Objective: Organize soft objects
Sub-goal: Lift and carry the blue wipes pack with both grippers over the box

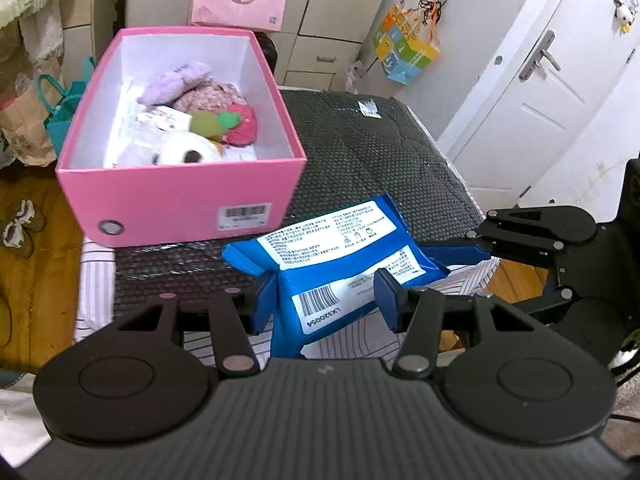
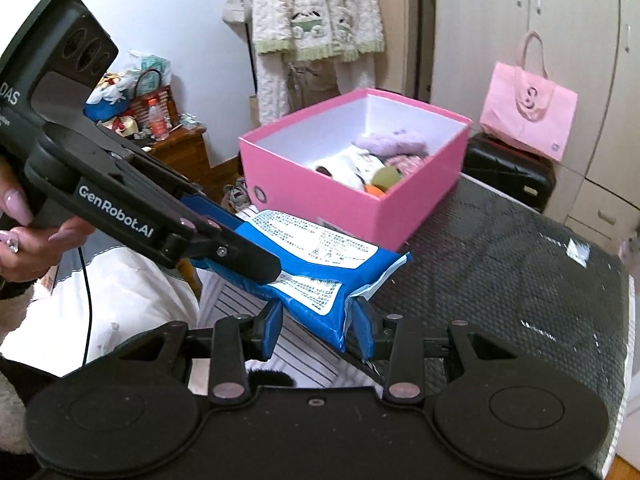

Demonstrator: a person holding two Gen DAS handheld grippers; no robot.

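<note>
Both claws are on the blue packet (image 1: 340,264) now, one at each end, and it hangs between them above the dark mesh mat (image 1: 360,152). The left claw (image 1: 326,300) pinches the near end of it, blue pads pressed into the wrapper on either side of the barcode label. The right claw (image 2: 318,320) pinches the other end (the crimped seam sticks out past its right pad).

Ahead and to the left of the left claw sits the pink box (image 1: 180,196), open on top, with soft toys already inside: a purple plush (image 1: 176,82), a red strawberry toy (image 1: 240,124) and a white plush (image 1: 180,152). From the right claw the pink box lies straight ahead, past the packet, with nothing between packet and box wall.

Beyond the box stands a pink paper bag (image 2: 528,108) on a black case (image 2: 508,168). A hand (image 2: 28,236) grips the left claw's handle.
</note>
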